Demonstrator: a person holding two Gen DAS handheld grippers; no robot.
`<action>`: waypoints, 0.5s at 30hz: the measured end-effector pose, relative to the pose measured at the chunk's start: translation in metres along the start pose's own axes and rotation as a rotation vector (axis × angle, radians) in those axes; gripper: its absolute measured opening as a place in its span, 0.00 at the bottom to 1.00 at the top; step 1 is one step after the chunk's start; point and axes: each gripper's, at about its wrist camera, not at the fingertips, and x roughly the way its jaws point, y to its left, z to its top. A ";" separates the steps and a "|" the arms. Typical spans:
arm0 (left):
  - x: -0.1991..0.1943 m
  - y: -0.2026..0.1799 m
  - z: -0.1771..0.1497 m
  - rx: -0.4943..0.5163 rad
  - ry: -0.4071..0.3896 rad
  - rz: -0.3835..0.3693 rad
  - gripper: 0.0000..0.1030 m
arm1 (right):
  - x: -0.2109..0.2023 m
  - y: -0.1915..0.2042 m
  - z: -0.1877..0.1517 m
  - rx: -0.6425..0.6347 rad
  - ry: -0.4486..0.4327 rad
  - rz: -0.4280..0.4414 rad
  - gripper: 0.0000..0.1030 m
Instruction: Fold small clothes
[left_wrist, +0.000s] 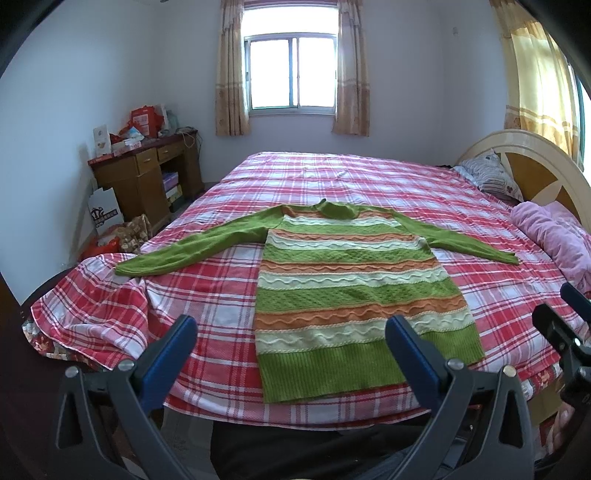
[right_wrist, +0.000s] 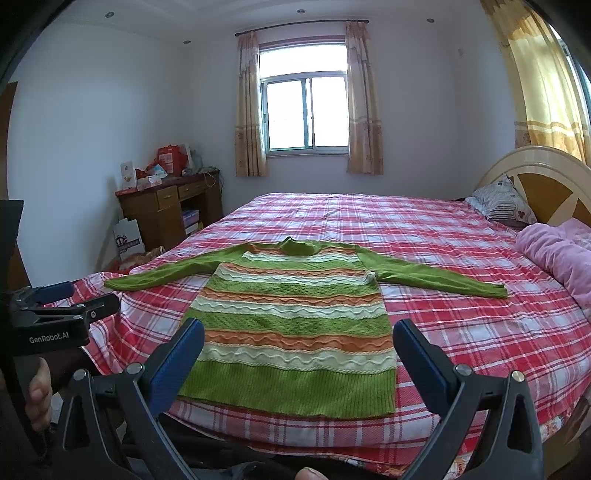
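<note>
Striped sweater (left_wrist: 351, 280) lies flat on bed (left_wrist: 207, 295) w/ red plaid sheet, hem at near edge, both green sleeves spread out to the sides, collar toward the window (left_wrist: 291, 70). Left tongs (left_wrist: 291, 332) released, blue pads wide apart, hovering above the hem, not touching. Right tongs (right_wrist: 299, 339) likewise released, held over the hem (nothing between pads). Pink blanket (right_wrist: 554, 254) bunched near headboard, well apart from the sweater. Wooden desk (left_wrist: 147, 173) in far-left corner, cluttered.

Bare checked bedsheet (right_wrist: 461, 332) flanks the spread sweater (right_wrist: 295, 325); a pink blanket (right_wrist: 554, 258) crowds the headboard side.
</note>
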 end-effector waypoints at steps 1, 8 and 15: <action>0.000 0.000 0.000 -0.001 0.000 0.000 1.00 | 0.000 -0.001 0.000 0.001 0.000 0.001 0.99; 0.000 -0.001 0.001 0.000 0.000 0.001 1.00 | 0.000 -0.001 0.000 0.004 0.000 0.001 0.99; 0.001 -0.001 0.001 0.003 0.001 0.001 1.00 | 0.000 -0.001 -0.001 0.006 0.002 0.003 0.99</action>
